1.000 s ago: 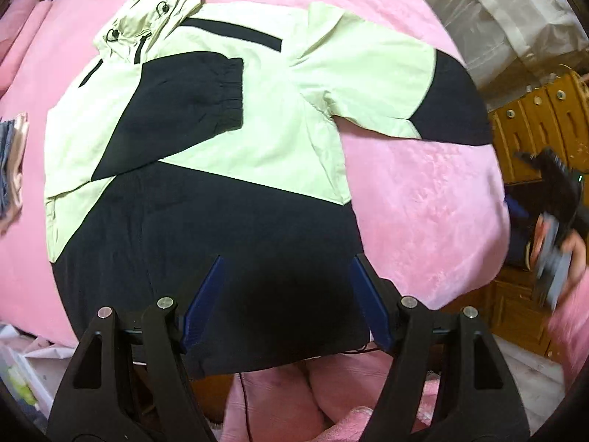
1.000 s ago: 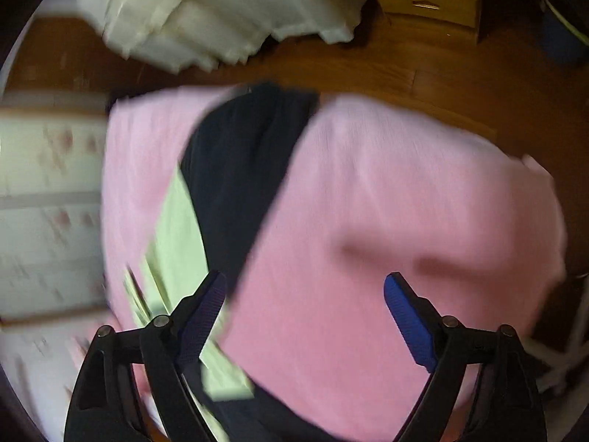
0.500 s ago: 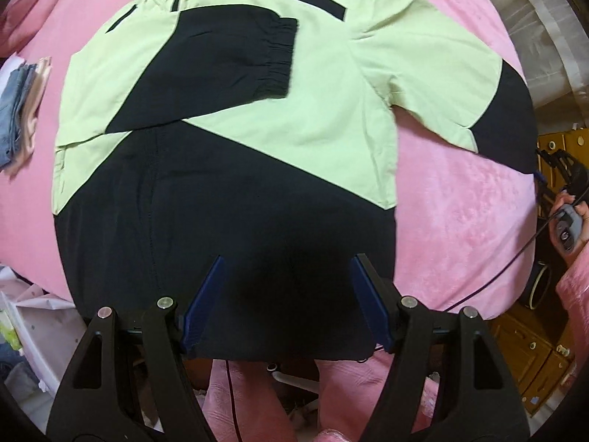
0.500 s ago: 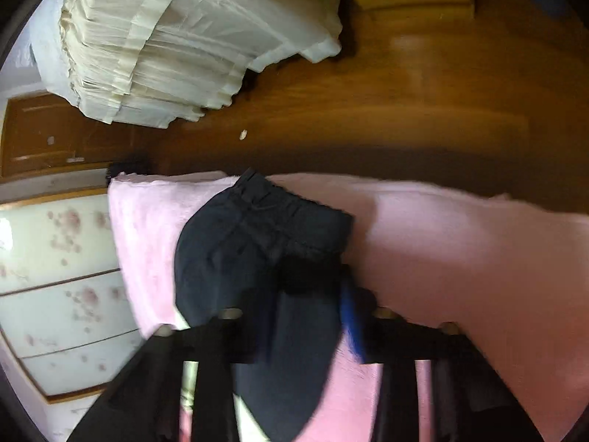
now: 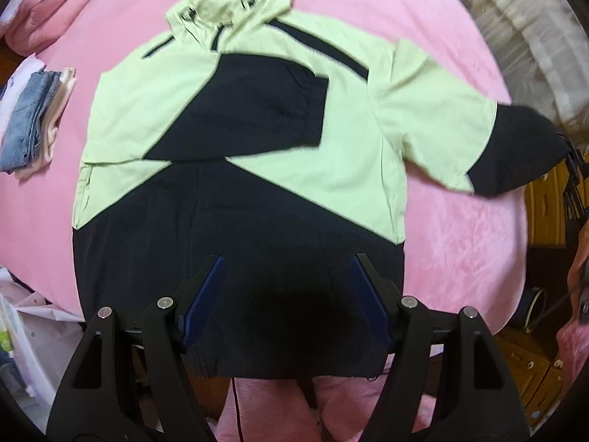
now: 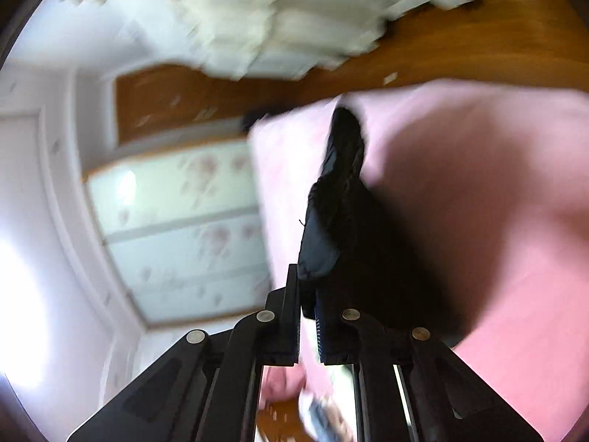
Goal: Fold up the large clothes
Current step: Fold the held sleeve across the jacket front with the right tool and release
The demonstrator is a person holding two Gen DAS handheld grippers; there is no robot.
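A lime-green and black hooded jacket (image 5: 257, 169) lies flat on the pink bed cover (image 5: 460, 239), hood (image 5: 235, 7) at the far end. Its left sleeve (image 5: 257, 110) is folded across the chest. The right sleeve (image 5: 515, 151) stretches out to the right. My left gripper (image 5: 287, 276) hangs open over the black hem, pointing straight down, with nothing between its fingers. My right gripper (image 6: 308, 280) is closing its jaws on the sleeve's black cuff (image 6: 338, 199). The cuff is pinched between the pads and raised off the bed cover (image 6: 497, 184).
A stack of folded clothes (image 5: 33, 125) lies at the bed's left edge. Wooden drawers (image 5: 545, 199) stand right of the bed, white bedding (image 5: 515, 37) behind them. The person's pink-clad legs (image 5: 276, 405) are at the near edge. A floral wardrobe door (image 6: 184, 228) shows beyond the bed.
The right gripper went from wide open over the sleeve to pinched on the black cuff, and tilted up with it. The left gripper came down closer to the hem.
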